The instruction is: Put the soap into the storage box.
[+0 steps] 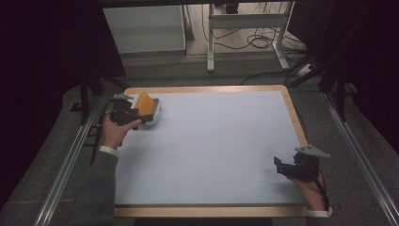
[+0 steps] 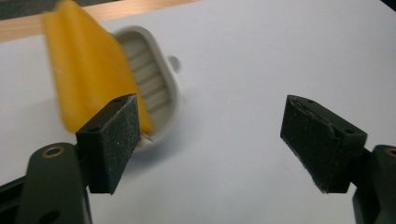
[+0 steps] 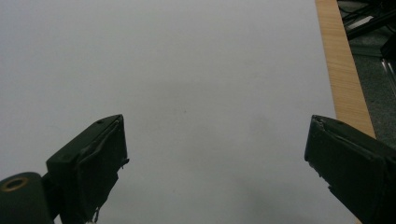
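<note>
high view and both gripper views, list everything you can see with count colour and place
sponge: 1, yellow-orange, leaning tilted in the white tray at the table's far left corner
tray: 1, white with a ribbed floor, far left of the table, under the sponge
table: 1, pale blue-grey top with a light wood border, centre of the scene
desk frame: 1, white metal legs, on the floor beyond the table
cables: several, dark, on the floor by the desk frame
left claw: 1, black, jaws wide open beside the tray, nothing between them
right claw: 1, black, jaws open over bare table near its right edge
hands: 2, with grey sleeves, entering from the bottom
</note>
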Demonstrator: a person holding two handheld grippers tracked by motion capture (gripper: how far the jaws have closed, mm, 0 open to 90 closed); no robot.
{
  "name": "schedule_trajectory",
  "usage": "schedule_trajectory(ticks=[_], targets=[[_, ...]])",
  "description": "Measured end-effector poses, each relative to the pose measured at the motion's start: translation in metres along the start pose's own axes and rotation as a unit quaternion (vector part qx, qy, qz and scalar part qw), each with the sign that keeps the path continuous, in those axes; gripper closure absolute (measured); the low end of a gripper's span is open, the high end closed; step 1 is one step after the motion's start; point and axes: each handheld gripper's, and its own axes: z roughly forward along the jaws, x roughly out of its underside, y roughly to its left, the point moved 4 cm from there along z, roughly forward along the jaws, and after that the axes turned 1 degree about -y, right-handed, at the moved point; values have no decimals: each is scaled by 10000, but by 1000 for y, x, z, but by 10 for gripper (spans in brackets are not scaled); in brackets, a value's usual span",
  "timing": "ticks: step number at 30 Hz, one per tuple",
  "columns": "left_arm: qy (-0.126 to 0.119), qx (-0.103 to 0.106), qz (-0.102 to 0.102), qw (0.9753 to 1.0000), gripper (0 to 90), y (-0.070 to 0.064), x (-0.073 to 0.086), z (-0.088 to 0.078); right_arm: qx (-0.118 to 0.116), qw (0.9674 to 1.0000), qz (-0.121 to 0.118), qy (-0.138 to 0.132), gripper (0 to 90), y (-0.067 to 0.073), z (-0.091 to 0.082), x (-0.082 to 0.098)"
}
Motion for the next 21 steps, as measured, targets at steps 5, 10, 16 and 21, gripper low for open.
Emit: schedule_trajectory(ticks=[5,10,16,21], targets=[[51,142,273,9995,209,-26,28,-5,-2,10000,-12,-33,58,0,-1,-1],[105,296,389,9987,208,-42,56,-6,-12,10000,-24,-30,57,1,-1,-1],[274,325,449,9981,207,-53,88,-1,-28,10000,-79,-29,57,3,0,-1],[379,442,372,9976,206,-55,104,6,-38,9999,-120,-35,57,6,1,-2]])
